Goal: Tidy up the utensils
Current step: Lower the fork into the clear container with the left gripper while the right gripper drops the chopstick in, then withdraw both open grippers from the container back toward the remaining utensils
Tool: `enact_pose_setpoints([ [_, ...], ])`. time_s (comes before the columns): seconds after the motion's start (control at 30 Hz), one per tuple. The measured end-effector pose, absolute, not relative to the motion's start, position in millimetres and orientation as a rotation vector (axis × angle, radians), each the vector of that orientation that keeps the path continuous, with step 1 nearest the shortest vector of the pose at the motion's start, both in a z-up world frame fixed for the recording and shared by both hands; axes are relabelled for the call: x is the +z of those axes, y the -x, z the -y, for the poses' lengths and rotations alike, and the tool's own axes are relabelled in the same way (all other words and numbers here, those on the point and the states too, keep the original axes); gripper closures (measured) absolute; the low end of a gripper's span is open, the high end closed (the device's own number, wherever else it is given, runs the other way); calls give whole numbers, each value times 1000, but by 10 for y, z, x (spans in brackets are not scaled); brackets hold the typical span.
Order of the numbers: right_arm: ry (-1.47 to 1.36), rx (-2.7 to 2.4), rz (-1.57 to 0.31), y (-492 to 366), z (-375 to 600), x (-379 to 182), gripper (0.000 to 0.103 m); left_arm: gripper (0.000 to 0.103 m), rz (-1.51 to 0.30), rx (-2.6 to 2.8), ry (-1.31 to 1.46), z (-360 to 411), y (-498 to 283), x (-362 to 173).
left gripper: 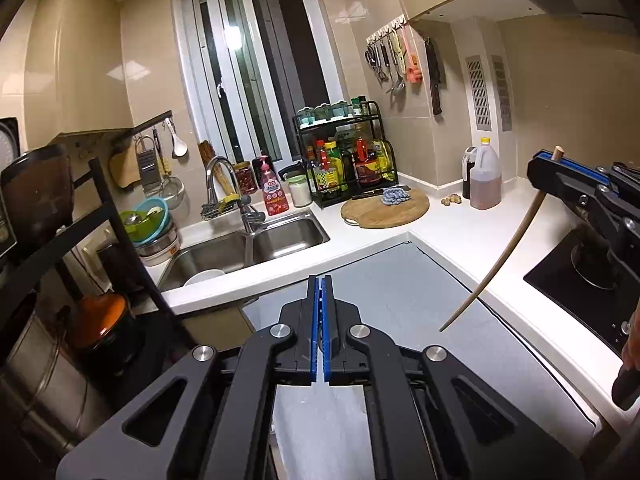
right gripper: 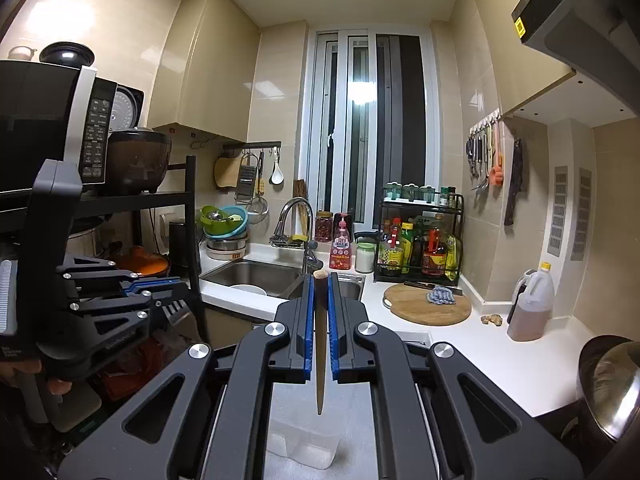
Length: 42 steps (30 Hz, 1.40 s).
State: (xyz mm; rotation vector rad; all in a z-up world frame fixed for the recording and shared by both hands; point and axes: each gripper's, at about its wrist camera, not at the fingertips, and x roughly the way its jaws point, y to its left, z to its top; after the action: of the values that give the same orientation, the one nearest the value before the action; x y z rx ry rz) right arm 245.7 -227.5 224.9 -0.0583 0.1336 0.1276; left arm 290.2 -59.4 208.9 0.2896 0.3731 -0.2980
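Note:
My right gripper is shut on a long wooden chopstick. The stick stands nearly upright between the blue pads, thick end on top and thin tip hanging below the jaws. In the left wrist view the same chopstick hangs from the right gripper over the white counter, at the right. My left gripper is shut with nothing between its blue pads, held above a grey mat. In the right wrist view the left gripper is at the left, with a hand on its grip.
A clear plastic container sits on the grey mat below the chopstick. Utensils hang from wall hooks. A round cutting board, an oil jug, a spice rack, a double sink and a black hob occupy the counter.

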Motion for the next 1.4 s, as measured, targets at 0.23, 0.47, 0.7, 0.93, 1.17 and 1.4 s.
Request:
enact_pose_setpoints([
  [0.23, 31, 146, -197, -2874, 2294, 1991, 97, 102, -407, -310, -317, 795, -3227, 1831],
  [0.47, 2, 131, -272, -3127, 2370, 1606, 97, 102, -474, -310, -335, 883, -3492, 1423],
  [0.7, -31, 124, -315, -3240, 2445, 1363, 96, 102, -522, -297, -316, 869, -3672, 1178],
  [0.93, -37, 129, -346, -3283, 2426, 1199, 96, 101, -538, -291, -288, 868, -3754, 1088],
  [1.17, -60, 117, -348, -3233, 2443, 1137, 47, 14, -416, -197, -294, 800, -3594, 1132],
  [1.4, -47, 94, -310, -3003, 2427, 1163, 37, 14, -433, -196, -275, 694, -3423, 1149],
])
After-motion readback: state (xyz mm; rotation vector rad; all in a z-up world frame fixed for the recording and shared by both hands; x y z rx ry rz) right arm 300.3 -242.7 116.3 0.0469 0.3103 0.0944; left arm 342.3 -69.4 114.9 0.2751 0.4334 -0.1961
